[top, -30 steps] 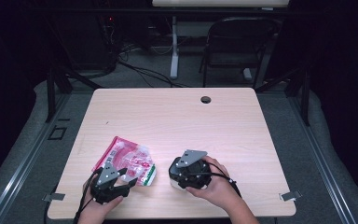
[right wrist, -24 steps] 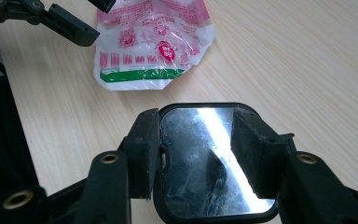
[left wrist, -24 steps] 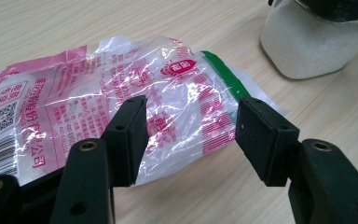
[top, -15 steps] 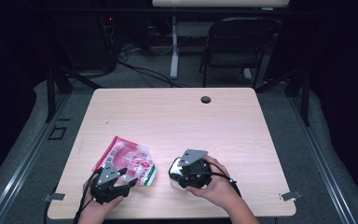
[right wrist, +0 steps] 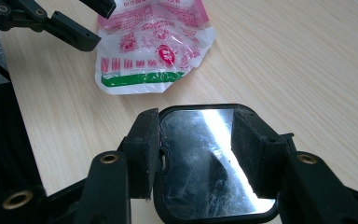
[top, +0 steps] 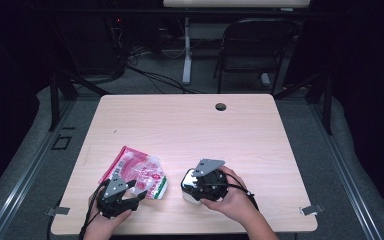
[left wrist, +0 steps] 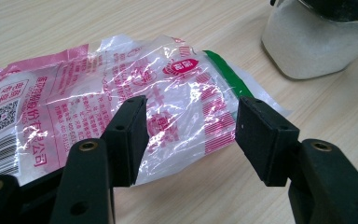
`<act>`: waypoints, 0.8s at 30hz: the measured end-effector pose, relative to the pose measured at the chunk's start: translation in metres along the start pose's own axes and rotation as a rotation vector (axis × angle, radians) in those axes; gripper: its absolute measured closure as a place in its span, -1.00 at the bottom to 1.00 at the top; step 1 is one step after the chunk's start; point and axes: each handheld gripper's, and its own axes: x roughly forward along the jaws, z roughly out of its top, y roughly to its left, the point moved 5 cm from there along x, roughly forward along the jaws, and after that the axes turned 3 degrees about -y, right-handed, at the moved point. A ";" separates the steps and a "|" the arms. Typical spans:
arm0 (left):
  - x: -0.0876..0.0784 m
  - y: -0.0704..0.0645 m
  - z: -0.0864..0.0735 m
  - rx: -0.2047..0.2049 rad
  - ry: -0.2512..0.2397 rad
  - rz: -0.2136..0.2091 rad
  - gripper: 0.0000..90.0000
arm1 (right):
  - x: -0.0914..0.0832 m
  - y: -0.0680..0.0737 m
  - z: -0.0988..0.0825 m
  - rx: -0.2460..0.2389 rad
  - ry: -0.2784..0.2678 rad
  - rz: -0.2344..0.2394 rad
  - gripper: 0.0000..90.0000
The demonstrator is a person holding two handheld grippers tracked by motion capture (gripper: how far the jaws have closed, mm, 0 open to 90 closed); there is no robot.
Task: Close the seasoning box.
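Your right gripper (right wrist: 196, 154) is clamped across the black, mirror-topped lid of the squat clear jar of white granules (left wrist: 314, 44), 1 jaw on each side of the lid; in the high view the jar (top: 189, 187) stands near the front edge of the pale wooden table (top: 260, 130), right of centre. Expect it to be heavy for its size, rigid and probably breakable. The lid's smooth rim could slip, so keep the jaws square on its 2 opposite flanks and low on the rim.

Your left gripper (left wrist: 191, 135) is released, jaws spread wide with the crinkled pink-and-clear plastic pouch with a green end strip (left wrist: 121, 98) lying between and beyond them; neither pad presses on it. The pouch (top: 140, 172) lies flat just left of the jar, apart from it. It looks nearly empty: light, floppy and slick, likely to slide rather than lift. I would pinch it at the sealed green edge (right wrist: 140, 79), where the film is doubled and stiffer.
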 end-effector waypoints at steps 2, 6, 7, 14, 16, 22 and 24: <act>0.000 0.000 0.000 -0.001 0.000 0.001 -0.02 | 0.000 0.000 0.000 0.002 -0.003 -0.001 0.16; 0.000 0.001 0.000 -0.004 -0.004 0.003 -0.02 | -0.002 -0.002 0.000 0.011 -0.008 -0.005 0.16; 0.000 0.001 0.000 -0.004 -0.003 0.001 -0.02 | -0.002 -0.002 0.000 0.015 -0.014 -0.002 0.16; 0.001 0.003 0.001 -0.008 -0.004 0.003 -0.02 | -0.006 -0.007 -0.001 0.045 -0.023 -0.007 0.16; 0.001 0.004 0.002 -0.011 -0.009 0.001 -0.02 | -0.007 -0.009 -0.002 0.055 -0.027 -0.013 0.15; 0.003 0.006 0.004 -0.009 -0.010 0.000 -0.02 | -0.015 -0.016 -0.004 0.096 -0.050 -0.030 0.14; 0.004 0.007 0.005 -0.012 -0.014 -0.001 -0.02 | -0.018 -0.020 -0.006 0.112 -0.058 -0.037 0.12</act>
